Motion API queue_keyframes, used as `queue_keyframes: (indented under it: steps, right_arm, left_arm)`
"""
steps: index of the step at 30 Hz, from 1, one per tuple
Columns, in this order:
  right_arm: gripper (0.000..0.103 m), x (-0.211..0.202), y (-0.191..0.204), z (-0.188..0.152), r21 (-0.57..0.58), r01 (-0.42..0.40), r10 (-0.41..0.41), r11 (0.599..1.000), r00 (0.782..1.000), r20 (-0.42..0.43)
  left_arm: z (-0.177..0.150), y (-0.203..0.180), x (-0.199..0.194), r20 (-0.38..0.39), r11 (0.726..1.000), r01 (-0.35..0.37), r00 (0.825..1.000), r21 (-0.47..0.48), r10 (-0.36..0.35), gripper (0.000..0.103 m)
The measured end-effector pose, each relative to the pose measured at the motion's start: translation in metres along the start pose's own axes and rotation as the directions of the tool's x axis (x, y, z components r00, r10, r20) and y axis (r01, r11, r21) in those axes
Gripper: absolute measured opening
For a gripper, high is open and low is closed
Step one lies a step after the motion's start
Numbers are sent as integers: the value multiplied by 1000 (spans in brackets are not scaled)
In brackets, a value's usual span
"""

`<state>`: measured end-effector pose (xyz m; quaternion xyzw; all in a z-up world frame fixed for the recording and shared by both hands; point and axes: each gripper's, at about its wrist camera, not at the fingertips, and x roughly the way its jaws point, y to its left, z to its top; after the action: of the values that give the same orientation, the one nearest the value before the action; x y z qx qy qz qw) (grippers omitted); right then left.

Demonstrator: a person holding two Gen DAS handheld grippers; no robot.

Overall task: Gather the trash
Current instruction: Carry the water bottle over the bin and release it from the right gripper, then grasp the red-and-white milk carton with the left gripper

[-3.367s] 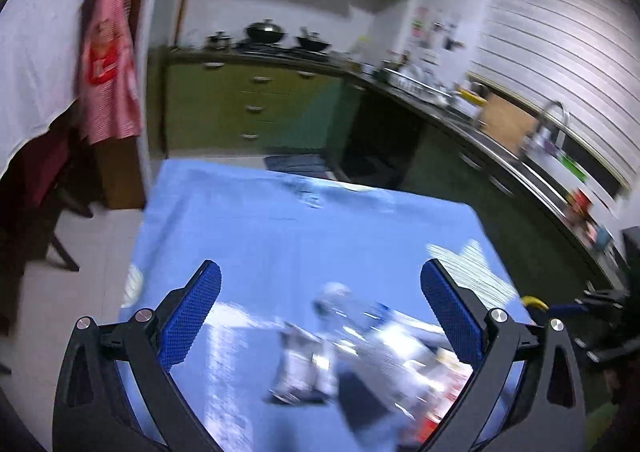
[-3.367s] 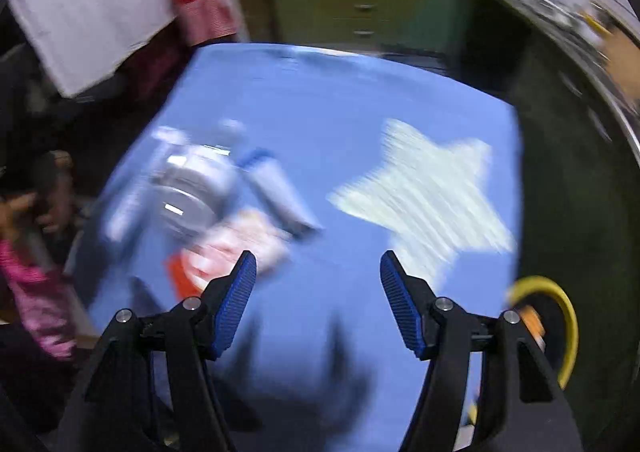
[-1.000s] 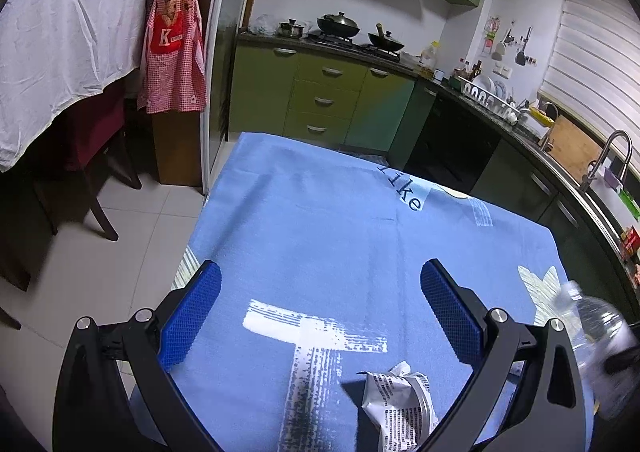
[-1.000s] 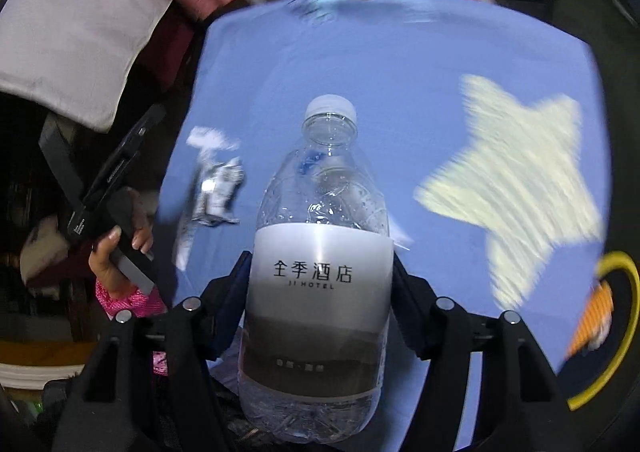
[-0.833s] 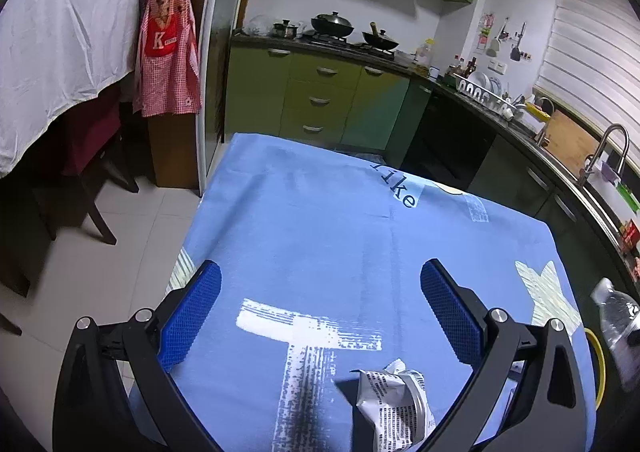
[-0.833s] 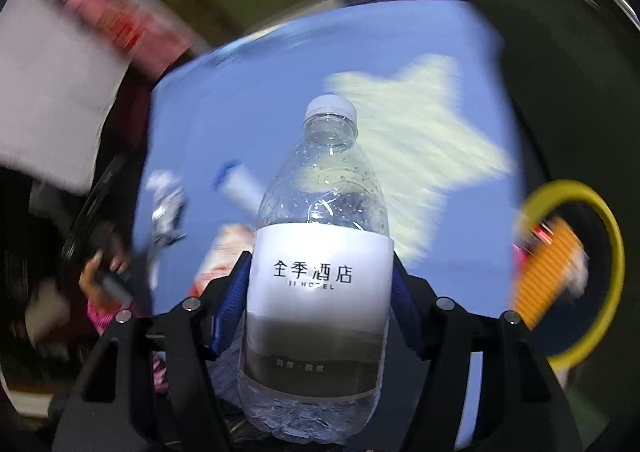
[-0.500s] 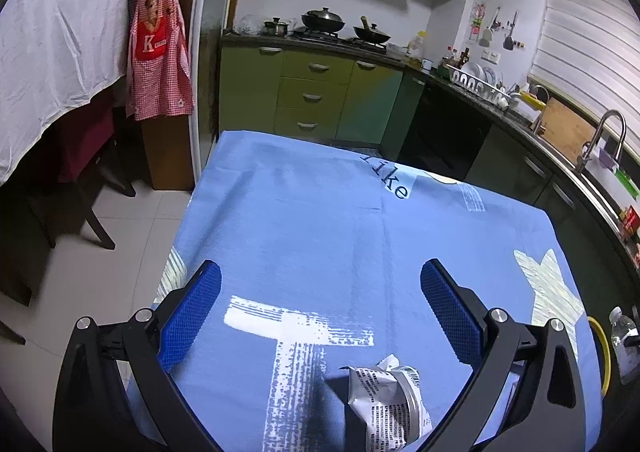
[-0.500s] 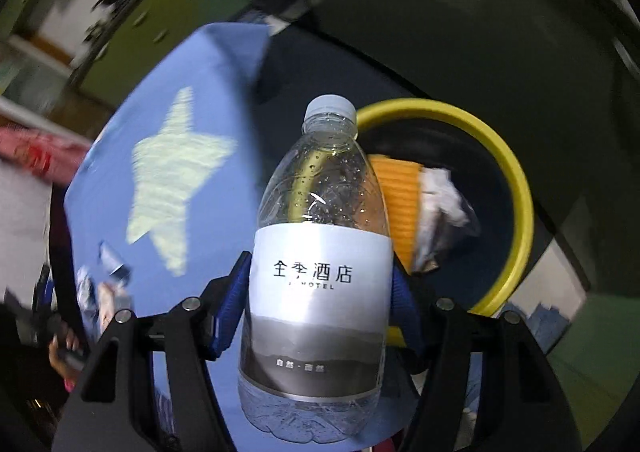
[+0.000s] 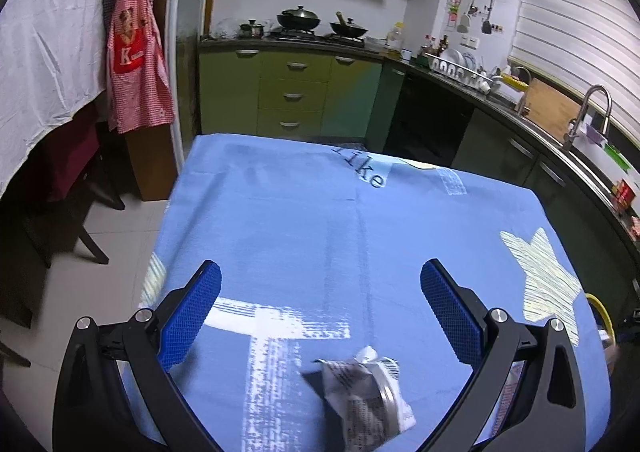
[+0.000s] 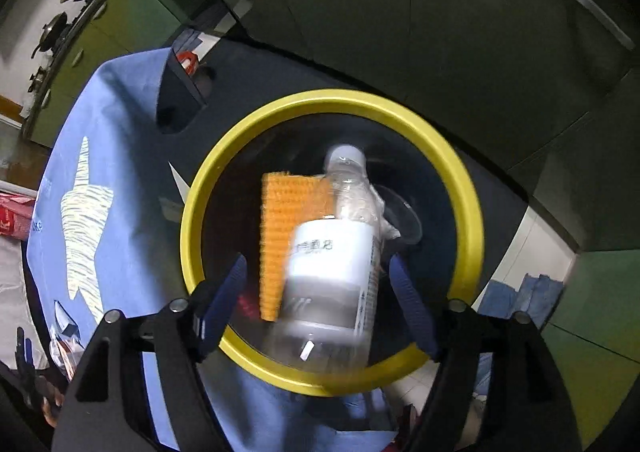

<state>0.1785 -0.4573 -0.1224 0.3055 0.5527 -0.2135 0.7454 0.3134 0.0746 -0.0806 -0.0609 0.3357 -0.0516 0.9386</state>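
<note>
Right gripper (image 10: 316,284) hangs over the round yellow-rimmed dark trash bin (image 10: 460,176), which sits beside the table's right edge. Jaws spread apart with gaps on both sides of the clear plastic water bottle with white label (image 10: 336,264). Bottle is blurred and tilted, cap pointing into the bin, so it looks released and dropping, not held. An orange ridged wrapper (image 10: 280,224) and some clear plastic already lie in the bin.

Left gripper (image 9: 320,312) is wide open, nothing between its blue pads, hovering over the blue tablecloth (image 9: 300,220) near its front edge. A crumpled white printed foil wrapper (image 9: 368,388) lies on the cloth just below and between the fingers, toward the right one. It's the likely next pick.

Handling guess: wrapper is very light, soft, crushes easily, slick foil. Pinch the bulky middle of the crumple, not a loose flap that could slip or tear. The bottle looks empty, light, thin-walled and smooth.

More small trash shows at the cloth's near edge in the right view, too small to identify.
</note>
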Motion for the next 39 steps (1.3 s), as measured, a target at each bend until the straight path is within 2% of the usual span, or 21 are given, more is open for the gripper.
queue_keyframes:
  steps: [3,9,14,18,22,28,31,33,37,39]
  right_arm:
    - [71,-15,-3,-13,-9,-28,28,1000,999,24]
    - [73,-50,2,-50,-62,-113,119,992,988,103]
    - [74,-65,3,-72,-99,-149,163,984,976,147]
    - [74,-63,-2,-87,-110,-185,200,977,968,153]
    - [74,-62,2,-94,-136,-206,225,969,962,151]
    - [75,-59,10,-94,-171,-224,248,960,960,134]
    - [75,-56,11,-94,-178,-232,257,956,958,128]
    - [75,-52,13,-93,-182,-236,260,955,958,121]
    - [75,-46,14,-93,-184,-241,263,953,959,106]
    - [75,-45,15,-93,-186,-241,263,953,959,102]
  left_arm:
    - [-1,-10,-5,-12,999,29,1000,23,-29,98]
    - [-4,-51,-28,-32,985,80,997,150,-76,98]
    - [-16,-96,-46,-116,948,148,986,281,-119,98]
    - [-39,-138,-50,-227,908,218,964,357,-142,98]
    - [-63,-172,-40,-296,879,230,949,417,-108,98]
    - [-87,-187,-19,-369,869,234,927,437,-65,98]
    - [-94,-190,-8,-417,864,265,906,428,-72,90]
    - [-98,-192,-2,-439,863,270,896,426,-64,79]
    - [-104,-195,5,-458,862,278,887,424,-61,72]
    - [-104,-195,5,-465,860,285,883,422,-64,65]
